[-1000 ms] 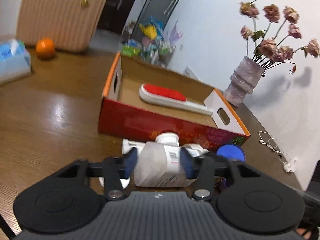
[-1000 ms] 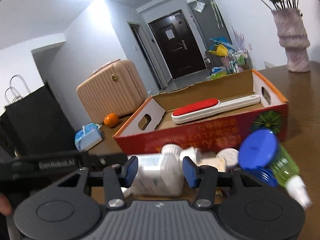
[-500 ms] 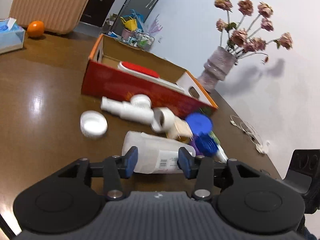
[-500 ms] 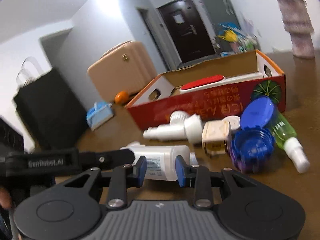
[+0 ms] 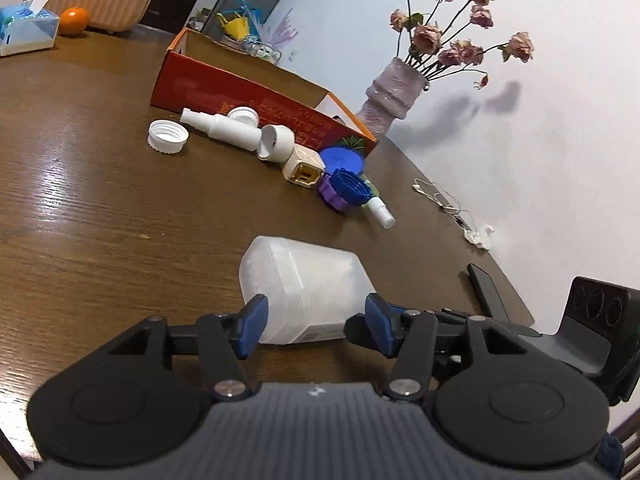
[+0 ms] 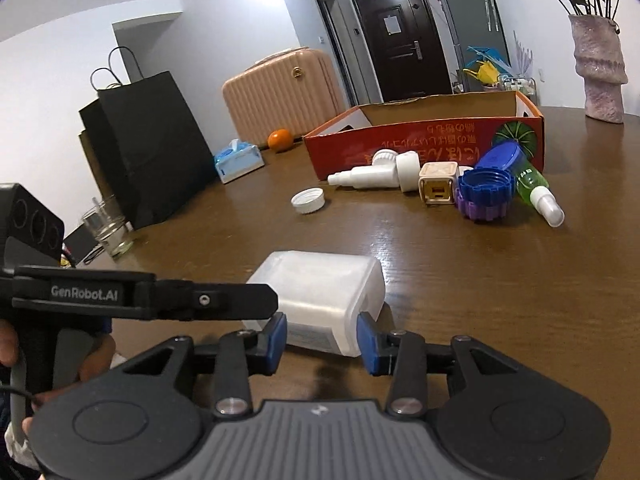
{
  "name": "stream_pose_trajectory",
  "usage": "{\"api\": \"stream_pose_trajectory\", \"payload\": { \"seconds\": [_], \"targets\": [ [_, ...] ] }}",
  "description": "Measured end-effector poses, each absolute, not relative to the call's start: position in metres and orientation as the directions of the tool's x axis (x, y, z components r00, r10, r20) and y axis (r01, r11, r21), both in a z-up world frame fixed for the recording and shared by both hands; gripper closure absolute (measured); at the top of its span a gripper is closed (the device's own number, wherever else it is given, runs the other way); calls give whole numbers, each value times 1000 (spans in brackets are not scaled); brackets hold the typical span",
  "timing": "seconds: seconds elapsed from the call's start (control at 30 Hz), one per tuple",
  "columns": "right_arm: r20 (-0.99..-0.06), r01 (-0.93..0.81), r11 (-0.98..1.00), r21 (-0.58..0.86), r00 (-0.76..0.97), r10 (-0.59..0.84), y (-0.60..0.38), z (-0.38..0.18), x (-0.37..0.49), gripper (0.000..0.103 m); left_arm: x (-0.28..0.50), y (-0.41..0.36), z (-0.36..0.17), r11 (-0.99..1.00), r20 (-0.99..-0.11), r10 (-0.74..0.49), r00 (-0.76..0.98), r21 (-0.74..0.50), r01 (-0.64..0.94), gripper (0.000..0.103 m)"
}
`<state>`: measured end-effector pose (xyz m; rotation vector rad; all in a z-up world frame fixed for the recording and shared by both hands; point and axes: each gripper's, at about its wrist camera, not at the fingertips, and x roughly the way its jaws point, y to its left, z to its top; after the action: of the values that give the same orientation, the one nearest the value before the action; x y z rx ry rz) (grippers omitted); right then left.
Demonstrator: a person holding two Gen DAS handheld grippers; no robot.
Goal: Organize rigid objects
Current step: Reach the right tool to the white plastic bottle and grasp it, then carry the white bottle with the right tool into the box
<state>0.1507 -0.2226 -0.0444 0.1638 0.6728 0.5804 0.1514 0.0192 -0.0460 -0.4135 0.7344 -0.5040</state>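
1. A translucent white bottle [image 5: 304, 288] lies on its side on the brown tabletop [image 5: 100, 216], well apart from the other things and nearest the cameras
2. The left tongs [image 5: 312, 326] have just been spreading; their blue pads [image 5: 252, 322] flank the near end of the bottle, and a sliver of gap shows at each side, so they do not seem to press on it
3. The right tongs [image 6: 320, 338] have also just been widening a little; the bottle's label end sits between their pads [image 6: 276, 336], very close on both sides, and whether they pinch it or only bracket it I cannot tell
4. In the right wrist view the left tool's black arm reaches across to the bottle from the left, with a hand [image 6: 12, 344] on its grip
5. Farther back, a red cardboard box [image 6: 424, 140] stands open on the tabletop
6. Just in front of the box lie a white spray bottle [image 6: 368, 176], a loose white cap [image 6: 308, 200], a beige plug adapter [image 6: 438, 182], a blue lid [image 6: 486, 186] on a purple ring, and a green spray bottle [image 6: 534, 184]
7. A pink vase [image 5: 390, 96] of dried roses stands by the wall; an orange [image 5: 73, 20] and a tissue box [image 5: 26, 32] sit at the far edge
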Motion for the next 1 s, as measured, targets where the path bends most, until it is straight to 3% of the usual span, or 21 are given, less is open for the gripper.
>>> {"api": "stream_pose_trajectory", "payload": {
  "seconds": [0.27, 0.37, 0.5, 0.67, 1.0],
  "targets": [
    [-487, -417, 819, 393, 661, 571, -244, -30, 149, 65, 167, 26, -41, 814, -542, -543, 641, -526, 245, 52],
    [-504, -374, 821, 431, 655, 563, -246, -33, 162, 75, 173, 26, -46, 790, -546, -578, 606, -560, 249, 61],
    [-511, -356, 795, 492, 621, 594, -245, -42, 174, 78, 182, 33, -54, 760, -534, -594, 602, -618, 202, 65],
    [-492, -310, 744, 593, 592, 639, -259, -50, 190, 84, 191, 35, -42, 741, -459, -595, 660, -631, 229, 65],
    [-448, -329, 738, 589, 627, 637, -254, -23, 253, 85, 281, 36, 14, 764, -362, -556, 748, -576, 289, 65]
  ]
}}
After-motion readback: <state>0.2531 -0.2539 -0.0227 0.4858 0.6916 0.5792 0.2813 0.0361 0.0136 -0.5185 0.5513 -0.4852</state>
